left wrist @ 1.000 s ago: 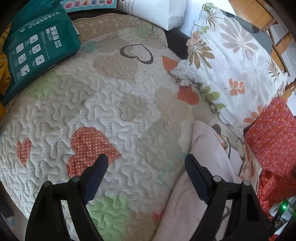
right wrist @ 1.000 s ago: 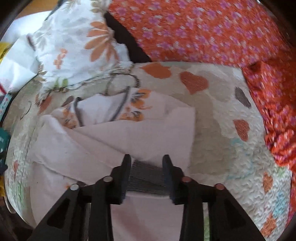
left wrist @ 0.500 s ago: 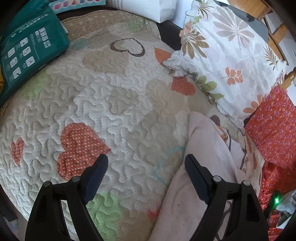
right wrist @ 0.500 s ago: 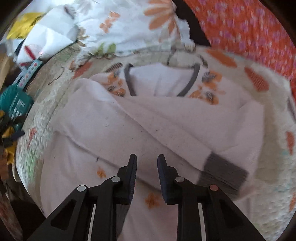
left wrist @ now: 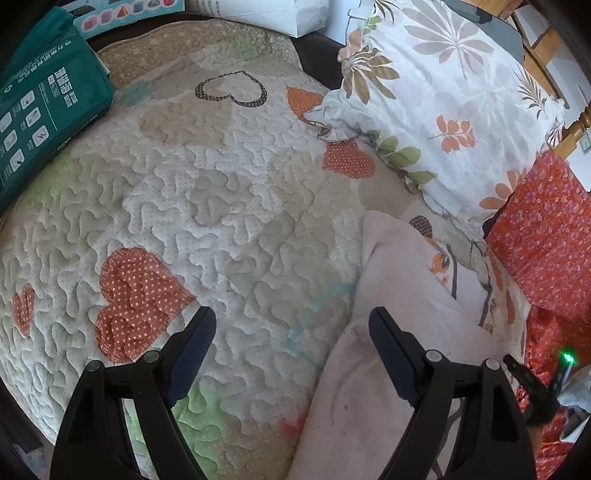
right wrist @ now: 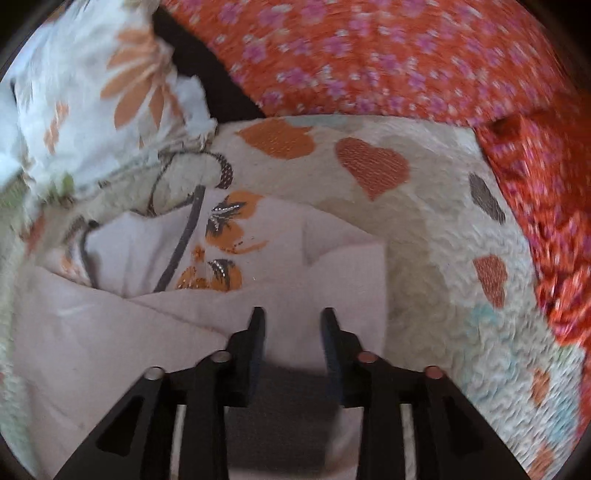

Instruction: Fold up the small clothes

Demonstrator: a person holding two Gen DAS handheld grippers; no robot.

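Observation:
A pale pink small garment (right wrist: 317,266) with orange flowers and grey trim lies partly folded on the heart-patterned quilt (right wrist: 436,236). In the right wrist view my right gripper (right wrist: 292,317) hangs over its folded sleeve, jaws a little apart, nothing clearly between them; a dark cuff lies under the jaws. In the left wrist view the garment (left wrist: 402,295) lies at the lower right. My left gripper (left wrist: 291,325) is wide open and empty above the quilt (left wrist: 207,206), its right finger over the garment's edge.
A floral pillow (left wrist: 443,96) lies behind the garment, and orange flowered fabric (left wrist: 543,236) to the right. A green package (left wrist: 40,114) and a white bag (left wrist: 273,14) sit at the quilt's far left edge. The right wrist view is motion-blurred.
The right gripper swung left over the garment, then back right above the folded sleeve, and its jaws opened a little. The left gripper drifted slightly and stayed open.

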